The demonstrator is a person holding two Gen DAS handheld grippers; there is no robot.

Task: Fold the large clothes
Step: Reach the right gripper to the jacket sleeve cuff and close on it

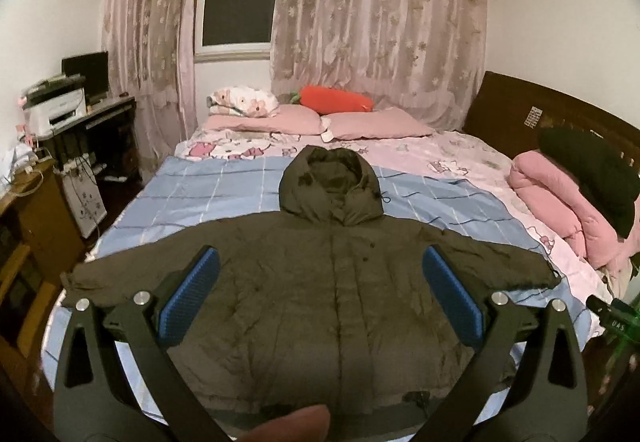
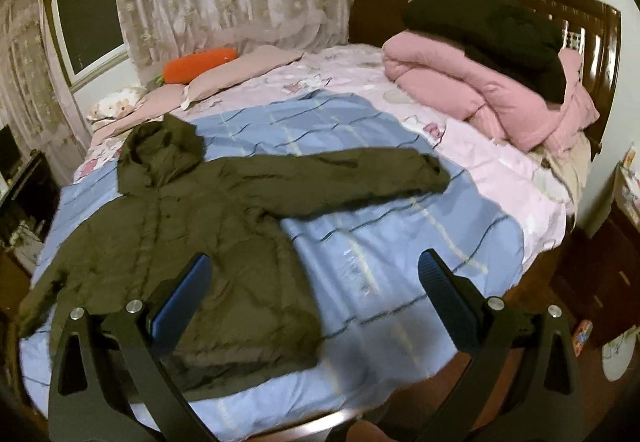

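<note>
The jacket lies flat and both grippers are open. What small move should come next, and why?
Probably lower the right gripper toward the jacket's outstretched sleeve and grasp it, to fold it inward: the jacket lies spread, front up, and neither gripper holds anything.

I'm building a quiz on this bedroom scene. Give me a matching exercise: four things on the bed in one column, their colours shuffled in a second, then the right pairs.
Things:
1. jacket
2. carrot-shaped cushion
3. rolled quilt
4. checked sheet

Colours:
A. pink
B. light blue
C. dark olive-brown
D. orange

Pairs: 1-C, 2-D, 3-A, 4-B
</note>
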